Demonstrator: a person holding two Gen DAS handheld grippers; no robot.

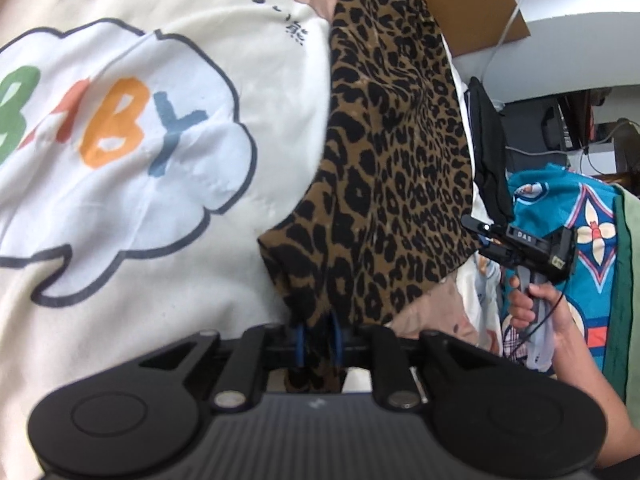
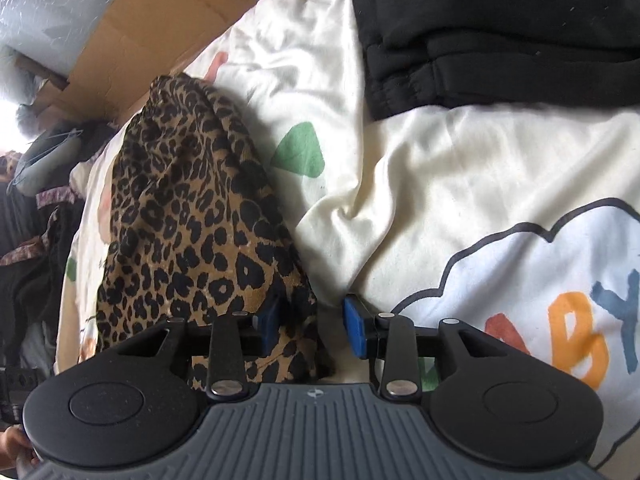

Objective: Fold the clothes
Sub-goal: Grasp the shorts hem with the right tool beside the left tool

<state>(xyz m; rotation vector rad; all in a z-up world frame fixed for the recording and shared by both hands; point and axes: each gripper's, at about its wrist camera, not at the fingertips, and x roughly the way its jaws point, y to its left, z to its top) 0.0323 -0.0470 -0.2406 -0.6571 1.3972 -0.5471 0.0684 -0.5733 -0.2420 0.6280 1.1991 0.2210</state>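
Item: brown-and-black leopard-print fabric garment (image 1: 384,152), lying bunched on cream printed bedsheet (image 1: 248,60) | Left gripper (image 1: 318,340): fingers pinching together on garment's near edge | Right gripper (image 2: 310,326): blue-padded fingers (image 2: 355,328) standing apart, straddling a fold | Advice: closing right fully on one layer, keeping both edges level, is looking wise | Nearby: folded black cloth (image 2: 500,28).
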